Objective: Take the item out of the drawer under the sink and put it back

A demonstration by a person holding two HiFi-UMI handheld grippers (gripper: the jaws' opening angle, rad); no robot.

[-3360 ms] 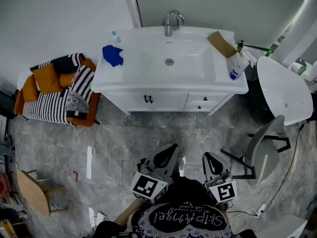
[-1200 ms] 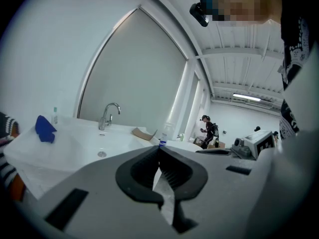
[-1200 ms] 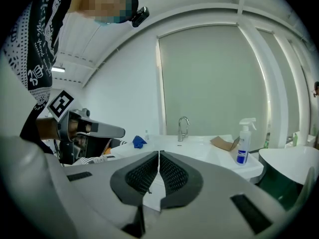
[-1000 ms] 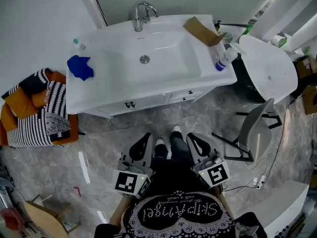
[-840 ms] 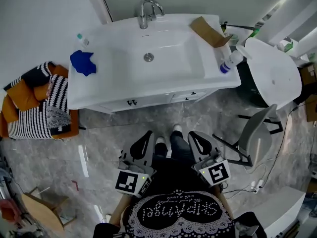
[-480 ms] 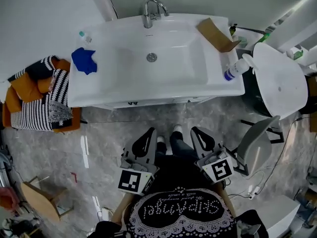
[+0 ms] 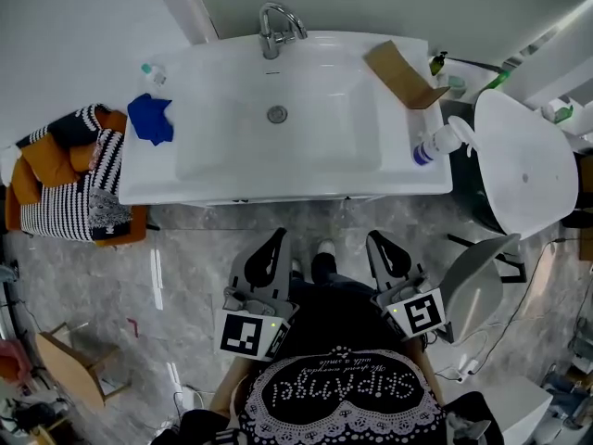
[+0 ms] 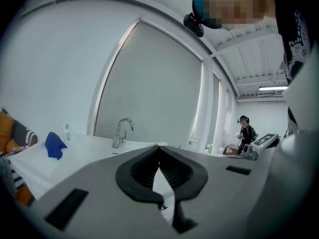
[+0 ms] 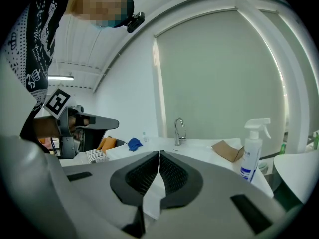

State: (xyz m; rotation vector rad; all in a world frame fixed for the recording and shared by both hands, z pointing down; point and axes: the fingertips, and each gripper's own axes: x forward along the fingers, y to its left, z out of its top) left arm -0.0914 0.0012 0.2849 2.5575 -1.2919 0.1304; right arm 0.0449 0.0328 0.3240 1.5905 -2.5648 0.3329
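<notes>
The left tool (image 7: 274, 236) and right tool (image 7: 376, 239), both closed and empty, face the sink (image 7: 232, 170) just ahead.

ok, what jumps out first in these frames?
The white sink counter fills the upper middle of the head view, with a blue cloth at its left end and a cardboard box and spray bottle at its right end. Below it, the left gripper and right gripper point toward the counter side by side, both shut and empty.
</notes>
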